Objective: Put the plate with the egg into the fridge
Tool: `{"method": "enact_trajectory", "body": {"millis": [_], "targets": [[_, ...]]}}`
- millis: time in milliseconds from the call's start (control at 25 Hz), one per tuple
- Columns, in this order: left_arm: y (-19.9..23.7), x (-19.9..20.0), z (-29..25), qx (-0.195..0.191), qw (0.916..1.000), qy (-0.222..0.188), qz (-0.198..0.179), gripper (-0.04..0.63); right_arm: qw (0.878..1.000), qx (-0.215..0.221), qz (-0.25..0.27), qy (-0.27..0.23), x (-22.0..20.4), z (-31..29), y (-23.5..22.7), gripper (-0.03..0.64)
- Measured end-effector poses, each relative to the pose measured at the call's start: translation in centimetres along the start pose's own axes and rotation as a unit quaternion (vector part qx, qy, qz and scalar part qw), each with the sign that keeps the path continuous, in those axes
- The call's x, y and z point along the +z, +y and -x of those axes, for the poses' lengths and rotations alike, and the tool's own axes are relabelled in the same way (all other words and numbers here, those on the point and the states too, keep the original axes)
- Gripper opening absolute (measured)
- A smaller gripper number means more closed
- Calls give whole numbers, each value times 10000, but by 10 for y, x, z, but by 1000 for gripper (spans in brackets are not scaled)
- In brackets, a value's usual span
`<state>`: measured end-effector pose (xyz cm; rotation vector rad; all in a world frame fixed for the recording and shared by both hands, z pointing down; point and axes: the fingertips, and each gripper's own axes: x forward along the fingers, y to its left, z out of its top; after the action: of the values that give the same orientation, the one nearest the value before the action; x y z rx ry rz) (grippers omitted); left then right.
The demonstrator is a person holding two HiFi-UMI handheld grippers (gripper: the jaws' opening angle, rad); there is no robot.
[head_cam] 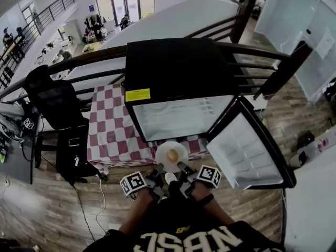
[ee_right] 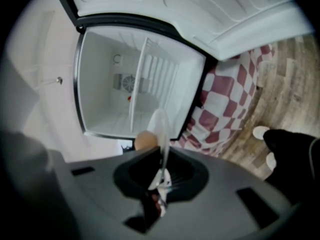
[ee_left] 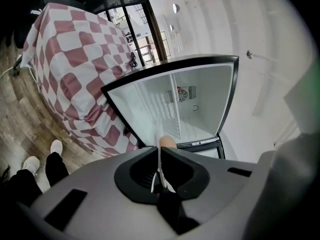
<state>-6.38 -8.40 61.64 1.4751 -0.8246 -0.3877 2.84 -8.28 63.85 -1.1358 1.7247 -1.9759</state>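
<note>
A white plate point(head_cam: 170, 156) with a brown egg point(head_cam: 172, 154) on it hangs just in front of the open black fridge point(head_cam: 178, 83). My left gripper point(head_cam: 157, 173) is shut on the plate's near-left rim and my right gripper point(head_cam: 181, 168) on its near-right rim. In the left gripper view the plate point(ee_left: 159, 164) shows edge-on between the jaws, the egg point(ee_left: 168, 142) beyond it and the fridge's white inside point(ee_left: 175, 109) ahead. In the right gripper view the plate point(ee_right: 161, 134) is again edge-on, the egg point(ee_right: 146, 140) at its left, the fridge's inside point(ee_right: 135, 94) with a wire shelf behind.
The fridge door point(head_cam: 247, 146) stands swung open to the right. The fridge sits on a table under a red-and-white checked cloth point(head_cam: 107, 127). A black office chair point(head_cam: 55, 104) stands at the left and a dark railing point(head_cam: 252, 54) runs behind. The floor is wood.
</note>
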Motion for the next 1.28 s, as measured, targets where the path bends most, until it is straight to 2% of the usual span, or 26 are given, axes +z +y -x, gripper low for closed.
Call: {"method": "enact_trajectory", "body": {"millis": [280, 400, 560, 720, 1280], "targets": [[18, 25, -26, 320, 9993, -40, -195, 32, 9990, -156, 389, 133, 27, -36, -1, 35], [22, 35, -38, 450, 9985, -17, -327, 34, 9990, -184, 380, 174, 37, -50, -6, 35], [37, 45, -51, 561, 9984, -68, -6, 32, 9984, -274, 426, 249, 48, -67, -14, 35], [50, 56, -66, 620, 9979, -153, 138, 32, 9970, -383, 569, 356, 60, -85, -21, 35], [95, 76, -109, 1269, 9915, -256, -115, 34, 9897, -720, 953, 794, 93, -134, -62, 41]]}}
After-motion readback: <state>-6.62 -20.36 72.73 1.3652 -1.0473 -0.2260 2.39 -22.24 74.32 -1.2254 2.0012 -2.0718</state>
